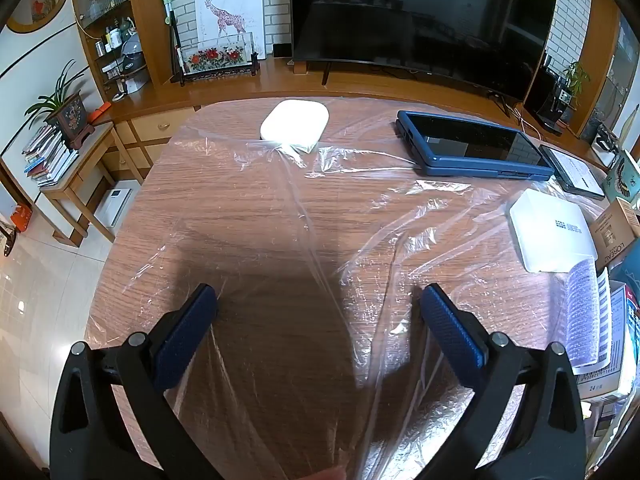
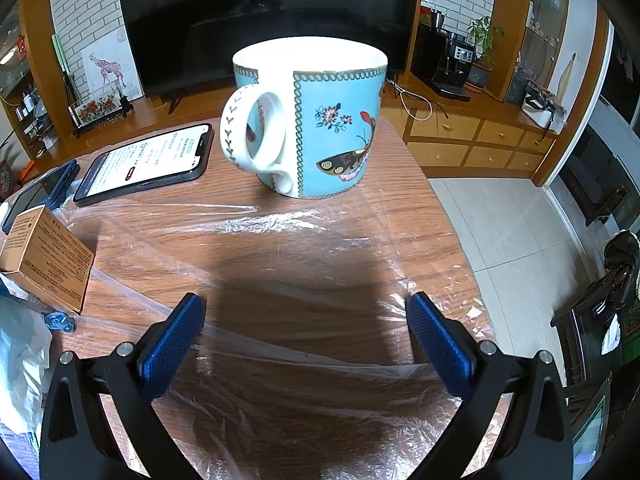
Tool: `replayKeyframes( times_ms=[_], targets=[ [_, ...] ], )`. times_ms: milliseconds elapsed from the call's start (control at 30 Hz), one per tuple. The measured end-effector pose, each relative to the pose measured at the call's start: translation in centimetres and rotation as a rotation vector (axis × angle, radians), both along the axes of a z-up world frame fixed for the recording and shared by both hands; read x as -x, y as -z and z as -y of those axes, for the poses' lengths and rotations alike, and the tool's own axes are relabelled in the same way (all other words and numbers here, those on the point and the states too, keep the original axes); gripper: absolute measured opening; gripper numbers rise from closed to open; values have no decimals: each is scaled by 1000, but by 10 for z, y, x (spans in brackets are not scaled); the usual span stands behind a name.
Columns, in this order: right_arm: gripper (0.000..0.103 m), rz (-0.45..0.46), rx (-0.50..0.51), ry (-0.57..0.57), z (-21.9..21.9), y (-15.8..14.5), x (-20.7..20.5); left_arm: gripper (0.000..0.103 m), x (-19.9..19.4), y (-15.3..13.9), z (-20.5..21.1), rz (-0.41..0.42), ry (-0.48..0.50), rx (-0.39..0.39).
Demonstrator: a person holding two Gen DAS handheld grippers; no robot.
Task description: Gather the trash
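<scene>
A clear, crinkled plastic sheet [image 1: 352, 208] lies spread over the wooden table [image 1: 224, 184]; it also shows in the right wrist view [image 2: 320, 240]. My left gripper [image 1: 318, 300] is open and empty, just above the sheet near the table's front. My right gripper [image 2: 306, 312] is open and empty over the sheet, in front of a blue butterfly mug [image 2: 320, 120]. A small crumpled blue wrapper [image 2: 58, 321] lies left of the right gripper, beside a brown carton [image 2: 48, 256].
A white oval box [image 1: 295, 125], a blue-cased tablet [image 1: 472, 148], a phone [image 1: 574, 172], a white box [image 1: 552, 232] and cartons [image 1: 612, 320] stand on the table. A lit phone [image 2: 148, 162] lies left of the mug. A TV [image 1: 420, 20] stands behind.
</scene>
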State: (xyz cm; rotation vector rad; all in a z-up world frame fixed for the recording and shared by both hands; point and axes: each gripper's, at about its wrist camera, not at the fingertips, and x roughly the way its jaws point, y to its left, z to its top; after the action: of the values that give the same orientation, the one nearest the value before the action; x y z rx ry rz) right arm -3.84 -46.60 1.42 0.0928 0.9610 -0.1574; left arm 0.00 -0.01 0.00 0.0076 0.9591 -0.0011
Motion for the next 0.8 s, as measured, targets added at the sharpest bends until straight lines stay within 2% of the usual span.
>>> replayKeyframes(
  times_ms=[800],
  targets=[
    [99,-1,5,0,0,0,0,102,0,0,0,-1,0,4]
  ],
)
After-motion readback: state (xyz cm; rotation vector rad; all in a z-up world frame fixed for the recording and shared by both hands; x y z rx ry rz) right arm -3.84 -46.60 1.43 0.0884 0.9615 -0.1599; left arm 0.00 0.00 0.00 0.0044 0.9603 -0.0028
